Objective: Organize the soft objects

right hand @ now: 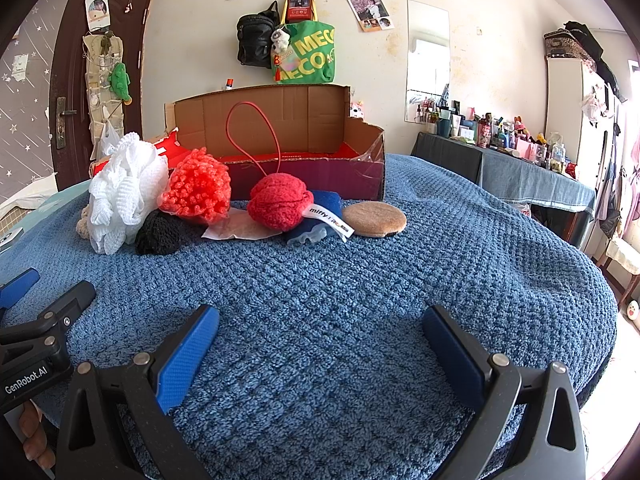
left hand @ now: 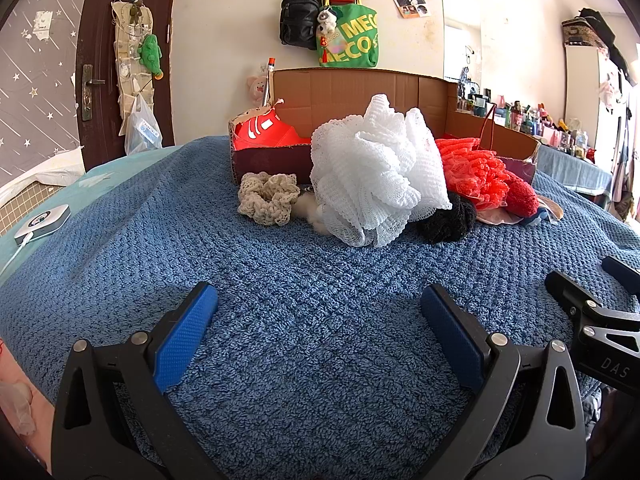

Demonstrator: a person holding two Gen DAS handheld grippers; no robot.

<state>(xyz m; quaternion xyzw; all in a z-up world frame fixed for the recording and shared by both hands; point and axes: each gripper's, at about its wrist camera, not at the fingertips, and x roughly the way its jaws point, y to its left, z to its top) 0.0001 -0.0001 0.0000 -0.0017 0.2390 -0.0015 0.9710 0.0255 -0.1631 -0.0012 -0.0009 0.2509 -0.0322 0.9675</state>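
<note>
Blue blanket (right hand: 360, 280), far edge: one cardboard box (right hand: 280, 120), two mesh puffs (white (left hand: 376, 172), red (right hand: 198, 188)), one red yarn ball (right hand: 278, 206). Left gripper (left hand: 318, 336) and right gripper (right hand: 320, 354): fingers spread, empty.

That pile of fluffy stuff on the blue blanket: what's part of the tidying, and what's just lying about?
For the job: white mesh pouf, orange-red pouf, red knitted ball, black scrunchie, beige scrunchie, round tan pad, cardboard box.

Just about: green tote bag, black backpack, cluttered side table.
</note>
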